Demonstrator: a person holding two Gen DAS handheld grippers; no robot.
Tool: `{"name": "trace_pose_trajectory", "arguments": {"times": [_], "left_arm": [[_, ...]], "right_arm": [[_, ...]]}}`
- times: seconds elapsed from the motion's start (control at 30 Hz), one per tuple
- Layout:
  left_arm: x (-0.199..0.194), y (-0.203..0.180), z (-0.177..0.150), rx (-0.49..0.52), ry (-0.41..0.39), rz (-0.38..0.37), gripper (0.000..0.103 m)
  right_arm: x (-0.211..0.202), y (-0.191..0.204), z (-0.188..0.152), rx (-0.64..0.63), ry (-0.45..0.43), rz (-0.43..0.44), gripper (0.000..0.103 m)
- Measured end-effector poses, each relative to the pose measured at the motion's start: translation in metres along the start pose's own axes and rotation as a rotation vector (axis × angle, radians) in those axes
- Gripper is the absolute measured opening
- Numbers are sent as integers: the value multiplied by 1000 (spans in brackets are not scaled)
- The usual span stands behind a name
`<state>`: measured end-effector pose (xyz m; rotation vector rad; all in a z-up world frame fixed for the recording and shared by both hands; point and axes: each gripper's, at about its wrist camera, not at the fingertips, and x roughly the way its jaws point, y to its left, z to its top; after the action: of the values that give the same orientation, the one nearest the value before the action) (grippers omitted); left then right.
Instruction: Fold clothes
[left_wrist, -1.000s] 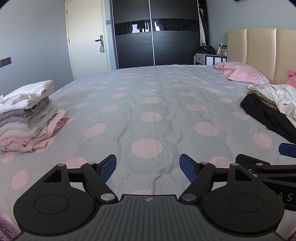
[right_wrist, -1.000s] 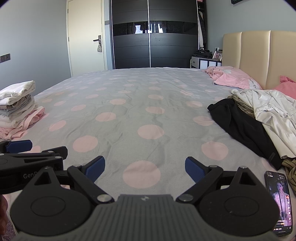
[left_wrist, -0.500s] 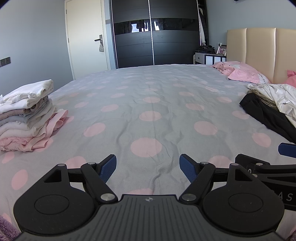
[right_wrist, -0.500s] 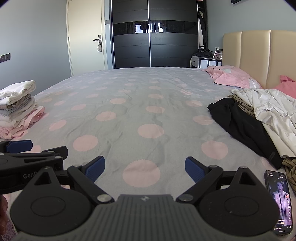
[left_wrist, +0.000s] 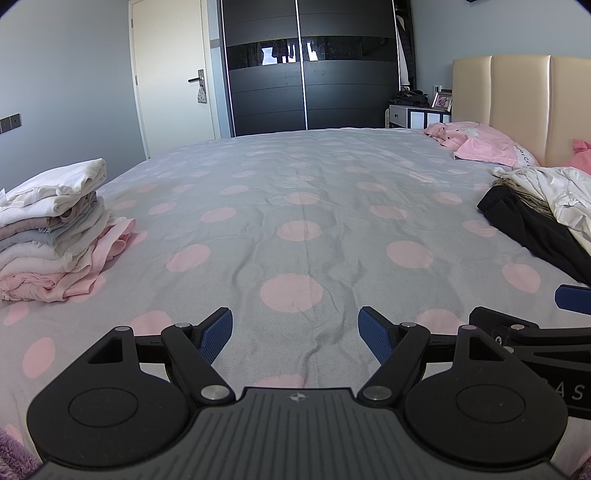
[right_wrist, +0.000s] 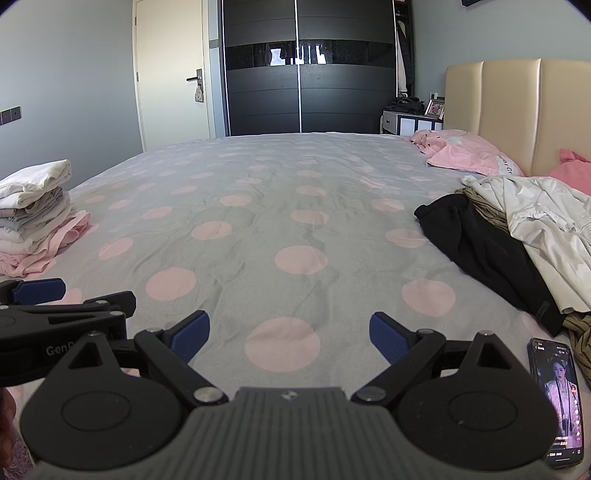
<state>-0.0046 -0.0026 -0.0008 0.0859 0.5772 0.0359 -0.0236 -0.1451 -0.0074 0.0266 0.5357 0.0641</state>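
Clothes waiting to be folded lie in a loose heap (right_wrist: 517, 236) at the right side of the bed (right_wrist: 280, 206), near the headboard: a black garment (right_wrist: 476, 243) spread toward the bed's middle, a pale one (right_wrist: 546, 214) crumpled over it, and something olive and striped beneath. Across the bed, at its left edge, a folded stack (left_wrist: 51, 229) of white, grey and pink pieces sits squared up, well apart from the heap. Nothing has changed over the last second: both views match the earlier ones, neither hand has shifted, and no garment has been disturbed. That reads as a pause between items, with one piece probably just finished and the next not yet chosen. The left tongs (left_wrist: 295, 332) hover low over the polka-dot bedspread, released, blue pads wide apart with only bare sheet between them. The right tongs (right_wrist: 290, 334) hover beside them, likewise spread and empty. A phone (right_wrist: 559, 402) with its screen lit lies on the bed just beside the right tongs, close to the heap's striped edge. No basket, box or other container is in view; the folded stack rests directly on the bedspread.
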Motion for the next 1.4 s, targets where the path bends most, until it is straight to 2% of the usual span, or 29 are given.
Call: {"name": "trace_pose_trajectory", "arguments": {"times": [0.43, 0.67, 0.9, 1.07, 1.17, 1.27, 1.33, 1.4], "left_arm": [[-2, -1, 0, 2, 1, 0, 74], [-8, -4, 3, 33, -38, -9, 74], [-14, 1, 9, -42, -66, -44, 74], [-17, 0, 11, -37, -95, -63, 74], [-14, 2, 14, -37, -71, -85, 74], [-10, 3, 18, -47, -54, -66, 74], [-5, 7, 22, -74, -30, -83, 74], [3, 9, 28, -81, 5, -98, 74]], "right_arm": [[-1, -1, -1, -1, -1, 3, 95], [-7, 0, 2, -24, -22, -22, 95], [-10, -6, 7, -14, -35, -4, 95], [-11, -13, 11, 5, -29, -26, 95], [-10, -23, 15, 22, -2, -33, 95], [-7, -33, 19, 22, 18, -63, 94], [-3, -43, 24, 14, 36, -74, 90], [2, -57, 30, 17, 58, -82, 81]]}}
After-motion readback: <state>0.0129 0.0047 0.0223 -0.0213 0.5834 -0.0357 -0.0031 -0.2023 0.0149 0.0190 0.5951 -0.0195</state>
